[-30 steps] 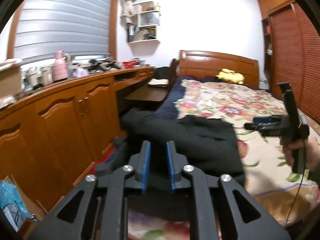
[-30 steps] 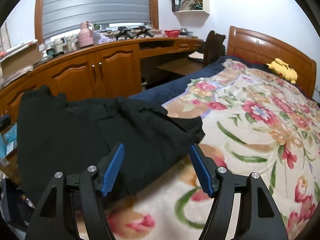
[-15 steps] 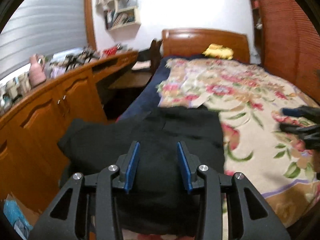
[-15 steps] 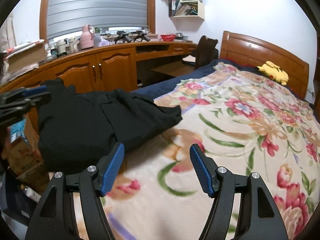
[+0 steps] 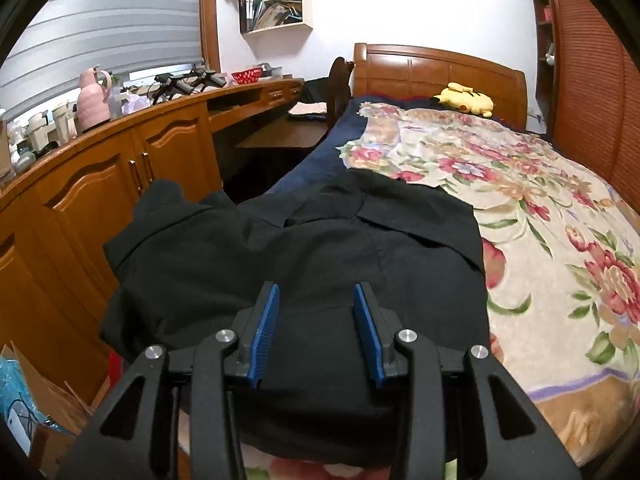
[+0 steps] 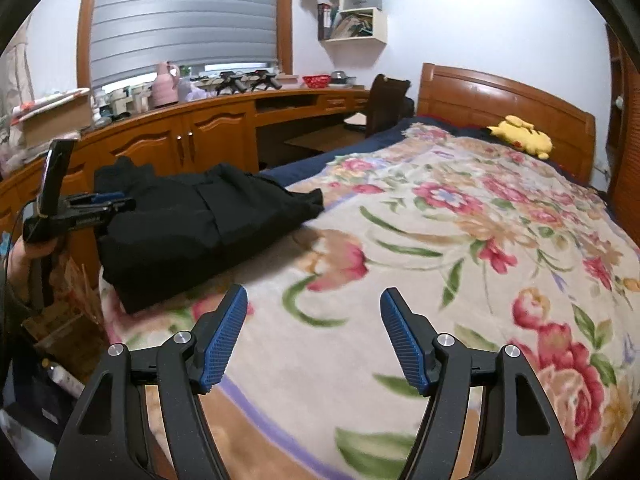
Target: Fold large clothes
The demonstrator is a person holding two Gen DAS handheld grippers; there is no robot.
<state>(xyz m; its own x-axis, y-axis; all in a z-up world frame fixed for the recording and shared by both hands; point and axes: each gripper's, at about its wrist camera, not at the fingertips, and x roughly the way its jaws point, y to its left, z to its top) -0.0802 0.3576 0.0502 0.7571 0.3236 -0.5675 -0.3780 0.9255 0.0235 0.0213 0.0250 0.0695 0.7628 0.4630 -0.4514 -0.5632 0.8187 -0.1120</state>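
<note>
Black garment (image 5: 320, 248) lies lengthwise along bed edge.

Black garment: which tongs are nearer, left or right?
Left. The left tongs hover open directly over the black garment; the right tongs sit open over the floral blanket, off to its side.

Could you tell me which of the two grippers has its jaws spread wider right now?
The right gripper, open wide over bare blanket; the left gripper is narrower, above the black garment.
</note>
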